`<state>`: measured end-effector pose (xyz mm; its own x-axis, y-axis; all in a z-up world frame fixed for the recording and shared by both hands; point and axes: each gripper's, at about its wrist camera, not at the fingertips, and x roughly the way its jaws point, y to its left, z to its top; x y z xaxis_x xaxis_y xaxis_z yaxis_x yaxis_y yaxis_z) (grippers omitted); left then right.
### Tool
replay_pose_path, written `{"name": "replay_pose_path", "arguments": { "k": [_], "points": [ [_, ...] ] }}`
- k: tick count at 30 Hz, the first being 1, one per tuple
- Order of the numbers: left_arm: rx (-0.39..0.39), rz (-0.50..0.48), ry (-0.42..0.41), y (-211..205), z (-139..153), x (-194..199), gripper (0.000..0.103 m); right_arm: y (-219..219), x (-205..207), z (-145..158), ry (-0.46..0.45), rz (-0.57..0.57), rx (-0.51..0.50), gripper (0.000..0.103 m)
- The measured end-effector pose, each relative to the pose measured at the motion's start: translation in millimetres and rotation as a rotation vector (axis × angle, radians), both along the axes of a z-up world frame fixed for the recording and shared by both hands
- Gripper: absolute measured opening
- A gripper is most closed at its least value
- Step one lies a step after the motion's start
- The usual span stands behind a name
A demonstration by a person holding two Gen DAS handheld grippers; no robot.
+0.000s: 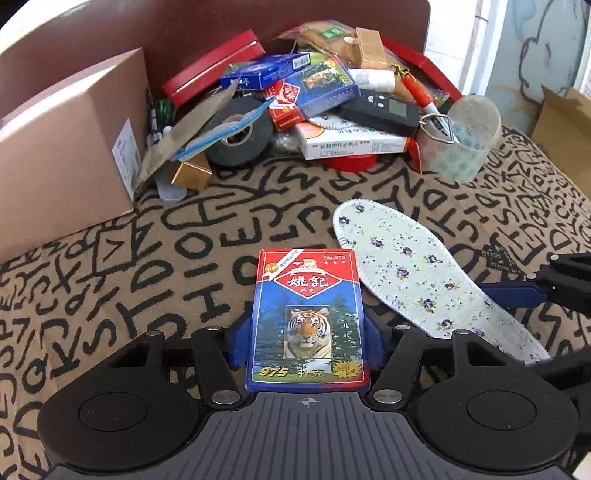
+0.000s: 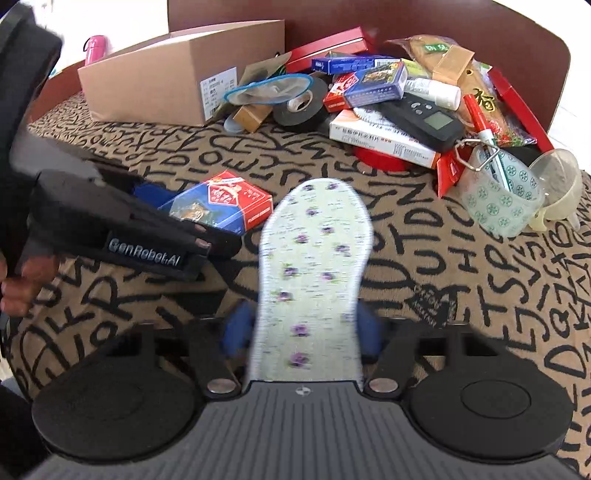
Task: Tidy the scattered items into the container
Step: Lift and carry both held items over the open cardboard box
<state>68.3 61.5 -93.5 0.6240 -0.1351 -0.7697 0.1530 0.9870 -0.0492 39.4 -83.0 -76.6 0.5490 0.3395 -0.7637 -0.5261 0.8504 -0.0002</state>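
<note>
A pack of playing cards (image 1: 308, 314) with a tiger picture sits between the blue pads of my left gripper (image 1: 308, 336), which is shut on it just above the patterned cloth (image 1: 147, 277). My right gripper (image 2: 304, 326) is shut on the heel end of a floral insole (image 2: 314, 251), whose toe points toward the pile. In the right wrist view the left gripper (image 2: 192, 218) comes in from the left with the card pack (image 2: 225, 201). In the left wrist view the insole (image 1: 406, 266) lies to the right of the cards. The open cardboard box (image 1: 66, 140) (image 2: 166, 74) stands at the back left.
A heap of items lies at the back: black tape roll (image 1: 236, 136), black handset (image 1: 384, 110), white medicine box (image 1: 351, 144), red boxes (image 1: 214, 70), a clear printed tape roll (image 1: 465, 144), a marker (image 2: 480, 122) and a funnel (image 2: 557, 184). A brown panel (image 1: 221, 26) rises behind the heap.
</note>
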Motion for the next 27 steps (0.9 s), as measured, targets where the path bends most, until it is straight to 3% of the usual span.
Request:
{"name": "replay_pose_path", "arguments": {
  "k": [6, 13, 21, 27],
  "points": [
    [-0.096, 0.035, -0.005, 27, 15, -15, 0.061, 3, -7, 20, 0.043, 0.045, 0.042, 0.056],
    [-0.172, 0.093, -0.108, 78, 60, -41, 0.061, 34, -8, 69, -0.034, 0.153, 0.094, 0.056],
    [-0.144, 0.223, -0.285, 159, 135, -36, 0.061, 109, 46, 133, -0.131, 0.288, 0.206, 0.056],
    [-0.109, 0.346, -0.353, 224, 180, 13, 0.061, 197, 94, 175, -0.223, 0.302, 0.217, 0.056]
  ]
}}
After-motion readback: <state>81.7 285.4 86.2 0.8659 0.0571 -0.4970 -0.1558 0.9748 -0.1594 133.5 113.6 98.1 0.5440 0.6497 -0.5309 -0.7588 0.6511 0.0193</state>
